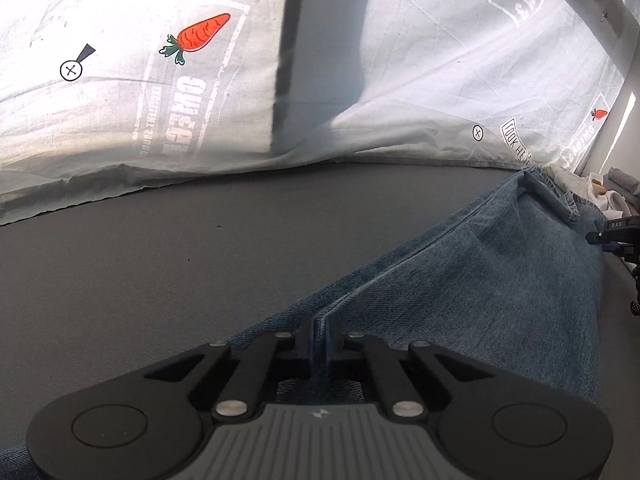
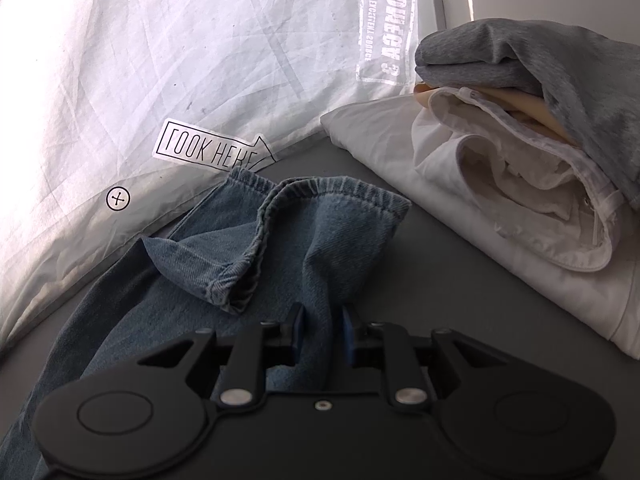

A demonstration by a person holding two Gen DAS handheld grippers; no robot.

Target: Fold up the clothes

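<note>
Blue jeans (image 1: pixel 480 272) lie stretched across the grey table (image 1: pixel 160 280), legs running toward the far right. My left gripper (image 1: pixel 321 320) is shut on a fold of the denim near the waist end. In the right wrist view the jeans' leg hems (image 2: pixel 320 208) lie rumpled, one hem folded back. My right gripper (image 2: pixel 323 316) is shut on a ridge of denim just short of the hems. The right gripper also shows at the right edge of the left wrist view (image 1: pixel 616 236).
A white printed cloth (image 1: pixel 160 80) with carrot pictures hangs behind the table (image 2: pixel 400 320). A stack of clothes stands at the right: a white garment (image 2: pixel 500 208) under a grey one (image 2: pixel 520 56).
</note>
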